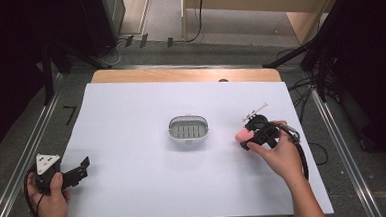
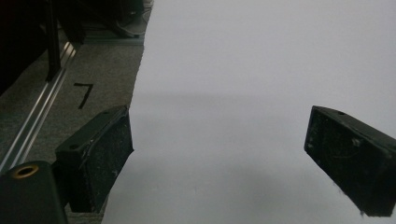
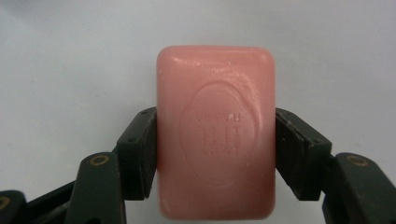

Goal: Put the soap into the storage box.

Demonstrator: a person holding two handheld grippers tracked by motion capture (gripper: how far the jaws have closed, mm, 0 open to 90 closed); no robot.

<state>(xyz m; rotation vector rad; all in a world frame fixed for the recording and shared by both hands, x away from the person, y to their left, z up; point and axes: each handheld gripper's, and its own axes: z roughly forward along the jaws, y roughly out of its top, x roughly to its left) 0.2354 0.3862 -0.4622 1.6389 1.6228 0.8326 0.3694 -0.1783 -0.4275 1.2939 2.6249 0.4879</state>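
A pink bar of soap (image 3: 215,133) with an oval stamp sits between the two black pads of my right gripper (image 3: 215,154), which press on its long sides. In the high view the soap (image 1: 242,135) shows at the tip of the right gripper (image 1: 247,138), right of a small white soap dish (image 1: 188,128) with a slotted grey insert at the table's middle. My left gripper (image 1: 84,167) rests at the near left edge of the white sheet, jaws wide apart over bare white sheet (image 2: 219,154), holding nothing.
A white sheet (image 1: 135,181) covers the wooden table (image 1: 179,74). Metal rails (image 1: 28,147) run along both sides on the grey floor. A black "7" mark (image 2: 84,94) lies on the floor left of the sheet. Dark stands and cables sit at the far corners.
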